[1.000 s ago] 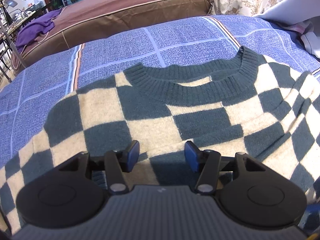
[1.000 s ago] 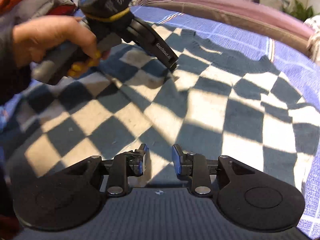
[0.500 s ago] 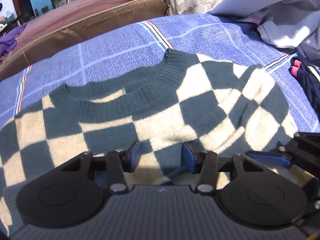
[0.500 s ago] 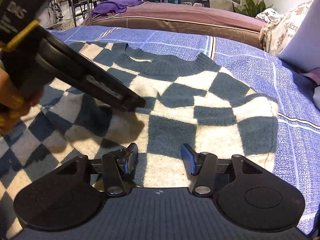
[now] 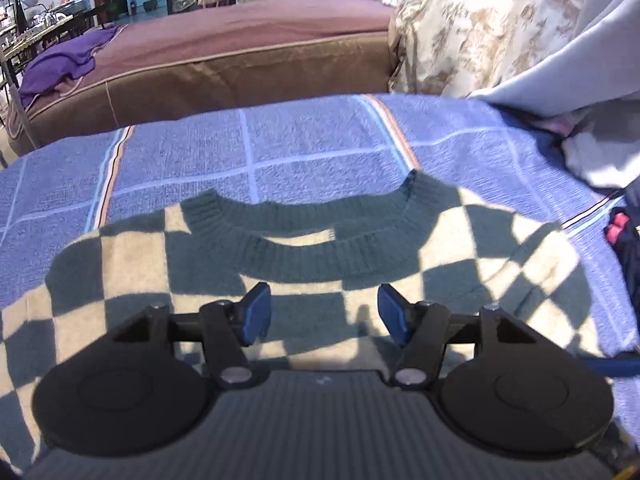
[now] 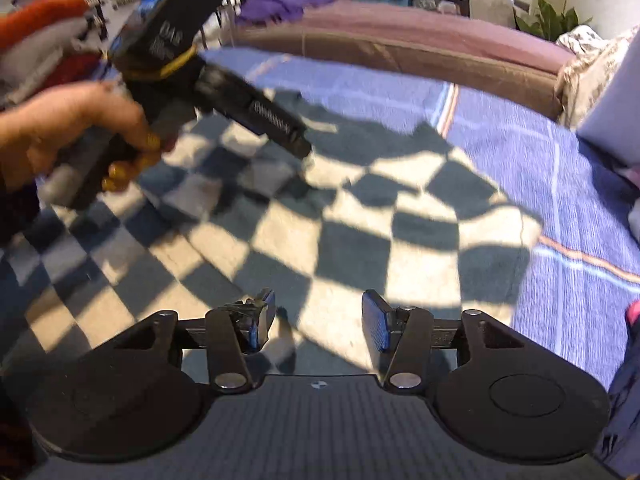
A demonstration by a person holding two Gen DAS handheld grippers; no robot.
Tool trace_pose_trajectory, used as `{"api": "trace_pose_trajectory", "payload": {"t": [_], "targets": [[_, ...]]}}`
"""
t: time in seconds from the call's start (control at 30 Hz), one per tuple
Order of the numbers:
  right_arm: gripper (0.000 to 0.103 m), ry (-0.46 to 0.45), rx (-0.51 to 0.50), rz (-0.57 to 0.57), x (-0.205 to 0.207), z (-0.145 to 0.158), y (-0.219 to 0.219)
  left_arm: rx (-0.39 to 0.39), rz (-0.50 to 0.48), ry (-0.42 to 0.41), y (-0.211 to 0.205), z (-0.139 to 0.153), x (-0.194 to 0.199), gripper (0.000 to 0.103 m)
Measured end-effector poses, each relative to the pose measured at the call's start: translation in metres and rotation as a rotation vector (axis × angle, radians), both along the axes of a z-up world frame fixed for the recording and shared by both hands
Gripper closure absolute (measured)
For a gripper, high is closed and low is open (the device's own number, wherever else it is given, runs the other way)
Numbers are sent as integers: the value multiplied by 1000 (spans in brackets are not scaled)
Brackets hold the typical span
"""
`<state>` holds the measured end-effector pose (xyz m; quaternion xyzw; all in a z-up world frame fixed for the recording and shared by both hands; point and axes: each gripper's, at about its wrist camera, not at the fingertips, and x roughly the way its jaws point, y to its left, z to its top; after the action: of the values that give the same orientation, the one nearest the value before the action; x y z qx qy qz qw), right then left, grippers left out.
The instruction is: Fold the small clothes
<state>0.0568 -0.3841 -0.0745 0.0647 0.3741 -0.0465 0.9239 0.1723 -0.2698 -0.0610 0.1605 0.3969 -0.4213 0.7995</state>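
A green-and-cream checked sweater (image 5: pixel 360 248) lies flat on the blue checked bedspread (image 5: pixel 304 148), its green ribbed collar (image 5: pixel 304 236) away from me. My left gripper (image 5: pixel 322 300) hovers over the chest below the collar. Its jaws are opening and nothing is pinched between the blue pads. The right gripper (image 6: pixel 320 308) hangs above the sweater (image 6: pixel 360 232) near its right side, jaws opening too, with only cloth lying beneath them. In the right wrist view a hand (image 6: pixel 72 120) holds the left gripper (image 6: pixel 302 152) just above the knit.
A brown mattress (image 5: pixel 240 68) with a purple cloth (image 5: pixel 60 64) runs behind the bedspread. Floral fabric (image 5: pixel 480 28) and grey cloth (image 5: pixel 592 72) crowd the far right. A dark garment with pink (image 5: pixel 628 248) sits at the right edge. Stacked orange and grey clothes (image 6: pixel 44 36) stand at the left.
Both grippers have spread their jaws wider. The left gripper has lifted and drawn back from the sweater, and more of the collar and bedspread shows. The right gripper has shifted sideways over the sweater.
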Motion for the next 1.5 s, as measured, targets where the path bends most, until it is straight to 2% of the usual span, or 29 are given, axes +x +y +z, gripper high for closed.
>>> {"api": "trace_pose_trajectory", "payload": {"t": [0.03,0.1,0.17,0.2,0.27,0.3,0.37,0.4,0.43,0.5,0.53,0.57,0.63,0.67,0.73,0.8,0.87,0.97,1.0,1.07,1.17,1.27,1.3,1.37,1.47,1.5], "targets": [[15,-7,-26,-22,8,3,-4,-14,-38,9,3,4,-12,44],[15,-17,-34,-62,28,-1,-18,18,-114,-9,5,2,-40,44],[17,28,17,-72,47,-15,-31,58,-104,-61,7,-9,-58,65],[20,66,17,-70,55,-25,-32,82,-113,-57,5,-20,-63,63],[23,101,-8,-98,66,-42,-36,117,-101,6,6,-41,-62,60],[23,96,12,-120,67,-46,-40,91,-91,-11,9,-42,-65,60],[16,98,73,-154,69,-50,-47,124,-113,-52,13,-43,-76,57],[14,106,37,-141,73,-51,-44,145,-128,-81,11,-44,-82,56],[0,96,-34,-129,78,-52,-40,162,-137,-112,11,-44,-88,55],[0,59,-135,-207,88,-59,-40,164,-125,-121,11,-45,-91,55],[0,42,-120,-234,93,-65,-50,159,-121,-118,13,-45,-91,54],[0,23,-60,-269,95,-66,-61,159,-128,-122,15,-46,-91,52],[0,-38,35,-372,86,-52,-73,158,-139,-117,18,-45,-90,49],[1,-83,60,-380,75,-41,-75,158,-134,-101,19,-44,-88,48],[0,-111,65,-354,58,-26,-70,165,-139,-93,19,-44,-87,47],[0,-108,49,-258,43,-20,-54,171,-147,-103,19,-44,-90,47],[0,-84,18,-147,33,-29,-35,173,-147,-108,19,-45,-91,46],[0,-6,-90,-64,29,-58,-17,173,-146,-105,20,-45,-92,45],[0,-26,-111,-58,27,-63,-18,171,-147,-109,21,-45,-93,45],[0,-53,-63,-87,33,-60,-26,170,-142,-110,21,-45,-93,44],[0,43,16,-113,60,-62,-32,183,-139,-110,18,-45,-94,44],[0,83,-32,-131,86,-63,-35,180,-141,-105,19,-45,-92,44],[0,74,-15,-145,93,-64,-40,177,-141,-100,19,-46,-91,44],[0,29,3,-267,97,-56,-51,175,-145,-103,20,-46,-91,42],[0,-21,14,-406,83,-41,-52,175,-146,-97,21,-45,-90,42],[0,-33,29,-401,76,-38,-48,175,-146,-96,21,-45,-89,41]]}}
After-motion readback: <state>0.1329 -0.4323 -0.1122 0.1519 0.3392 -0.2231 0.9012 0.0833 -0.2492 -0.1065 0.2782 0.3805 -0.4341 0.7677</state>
